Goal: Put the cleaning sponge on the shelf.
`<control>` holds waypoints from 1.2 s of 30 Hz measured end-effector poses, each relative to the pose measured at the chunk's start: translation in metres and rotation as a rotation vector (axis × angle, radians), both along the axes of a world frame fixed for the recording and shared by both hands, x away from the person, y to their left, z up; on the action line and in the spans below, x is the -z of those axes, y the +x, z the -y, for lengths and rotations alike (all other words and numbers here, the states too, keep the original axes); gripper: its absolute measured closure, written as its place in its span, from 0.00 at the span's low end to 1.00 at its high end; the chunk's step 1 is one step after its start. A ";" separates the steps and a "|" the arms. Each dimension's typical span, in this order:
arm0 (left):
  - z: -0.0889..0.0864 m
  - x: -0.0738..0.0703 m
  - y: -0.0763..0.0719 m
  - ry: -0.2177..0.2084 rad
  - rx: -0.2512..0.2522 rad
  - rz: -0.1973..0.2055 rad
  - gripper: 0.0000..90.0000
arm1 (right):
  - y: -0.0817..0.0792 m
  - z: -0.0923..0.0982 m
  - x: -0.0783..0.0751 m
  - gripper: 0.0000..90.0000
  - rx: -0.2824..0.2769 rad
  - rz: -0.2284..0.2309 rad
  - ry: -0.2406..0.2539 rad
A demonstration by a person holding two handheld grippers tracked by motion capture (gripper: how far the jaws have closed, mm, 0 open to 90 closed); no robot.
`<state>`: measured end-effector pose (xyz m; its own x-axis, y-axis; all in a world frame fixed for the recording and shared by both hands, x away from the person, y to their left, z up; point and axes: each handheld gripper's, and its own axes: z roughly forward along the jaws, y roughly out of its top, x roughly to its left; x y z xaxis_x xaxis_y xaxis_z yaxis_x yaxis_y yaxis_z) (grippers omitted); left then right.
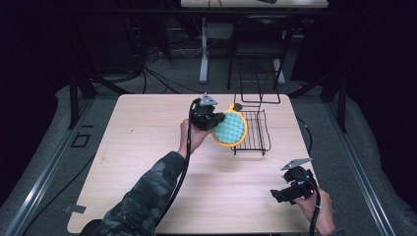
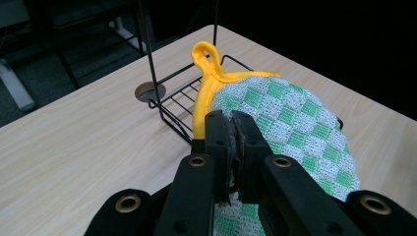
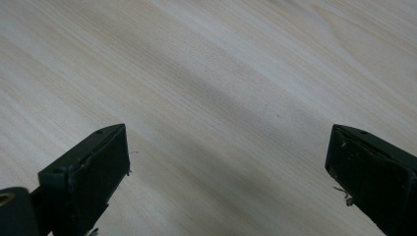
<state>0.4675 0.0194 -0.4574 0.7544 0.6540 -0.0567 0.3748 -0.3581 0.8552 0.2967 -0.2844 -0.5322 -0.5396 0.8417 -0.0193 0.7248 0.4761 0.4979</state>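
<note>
A round pot holder (image 1: 230, 129), green-and-white checked with a yellow rim and a yellow loop, hangs tilted at the left edge of a black wire rack (image 1: 253, 129). My left gripper (image 1: 220, 121) is shut on its edge. In the left gripper view the two jaws pinch the checked pot holder (image 2: 290, 118) at the left gripper (image 2: 233, 123), with the yellow loop (image 2: 205, 55) pointing away toward the wire rack (image 2: 172, 105). My right gripper (image 1: 279, 195) rests low near the table's front right corner. Its jaws stand wide apart over bare wood at the right gripper (image 3: 231, 162), holding nothing.
The light wooden table (image 1: 147, 147) has a round cable hole (image 2: 149, 91) beside the rack. Behind the rack stands a tall black wire frame (image 1: 258, 83). Dark floor, cables and table legs lie beyond the far edge.
</note>
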 end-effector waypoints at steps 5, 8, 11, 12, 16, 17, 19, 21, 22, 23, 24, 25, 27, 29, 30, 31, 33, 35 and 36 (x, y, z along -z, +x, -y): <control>0.009 0.008 0.006 -0.012 -0.017 -0.002 0.97 | 0.000 0.000 0.000 0.03 -0.003 0.004 0.000; 0.018 0.015 0.010 -0.016 -0.023 -0.007 0.97 | -0.001 0.000 -0.001 0.03 -0.003 0.006 0.001; 0.023 0.018 0.011 -0.023 -0.023 -0.007 0.97 | -0.001 -0.001 0.000 0.03 -0.003 0.005 0.001; 0.026 0.019 0.012 -0.024 -0.027 -0.001 0.97 | -0.001 -0.001 0.000 0.03 -0.003 0.004 0.001; 0.036 0.025 0.017 -0.033 -0.036 -0.008 0.97 | -0.001 -0.001 0.000 0.03 -0.006 0.006 0.001; 0.039 0.027 0.018 -0.036 -0.040 -0.013 0.97 | -0.001 -0.001 0.000 0.03 -0.007 0.005 0.002; 0.044 0.030 0.021 -0.032 -0.043 -0.017 0.97 | -0.001 -0.001 0.000 0.03 -0.007 0.004 0.003; 0.048 0.034 0.024 -0.041 -0.046 -0.032 0.97 | -0.001 -0.001 0.000 0.03 -0.008 0.005 0.000; 0.051 0.036 0.026 -0.043 -0.052 -0.040 0.97 | -0.001 -0.001 0.000 0.03 -0.011 0.006 0.001; 0.054 0.039 0.028 -0.059 -0.060 -0.054 0.97 | -0.001 -0.001 0.000 0.03 -0.011 0.004 0.001; 0.054 0.039 0.028 -0.059 -0.060 -0.054 0.97 | -0.001 -0.001 0.000 0.03 -0.011 0.004 0.001; 0.056 0.040 0.029 -0.061 -0.060 -0.063 0.97 | -0.001 -0.001 0.000 0.03 -0.012 0.003 0.001; 0.063 0.043 0.032 -0.055 -0.064 -0.075 0.97 | -0.001 -0.001 0.000 0.03 -0.013 0.006 0.003; 0.066 0.045 0.032 -0.054 -0.069 -0.073 0.97 | -0.001 -0.001 0.000 0.03 -0.014 0.006 -0.001; 0.067 0.045 0.033 -0.053 -0.067 -0.073 0.97 | -0.001 -0.001 0.000 0.03 -0.013 0.004 0.002; 0.073 0.046 0.033 -0.041 -0.067 -0.074 0.97 | -0.001 -0.001 0.000 0.03 -0.013 0.003 0.002; 0.077 0.049 0.034 -0.036 -0.066 -0.074 0.97 | -0.001 -0.001 0.000 0.03 -0.013 0.001 0.007; 0.084 0.055 0.035 -0.011 -0.064 -0.086 0.97 | -0.001 -0.001 0.000 0.03 -0.017 0.007 0.002; 0.086 0.057 0.036 0.000 -0.068 -0.088 0.97 | -0.001 -0.001 0.000 0.03 -0.019 0.007 0.005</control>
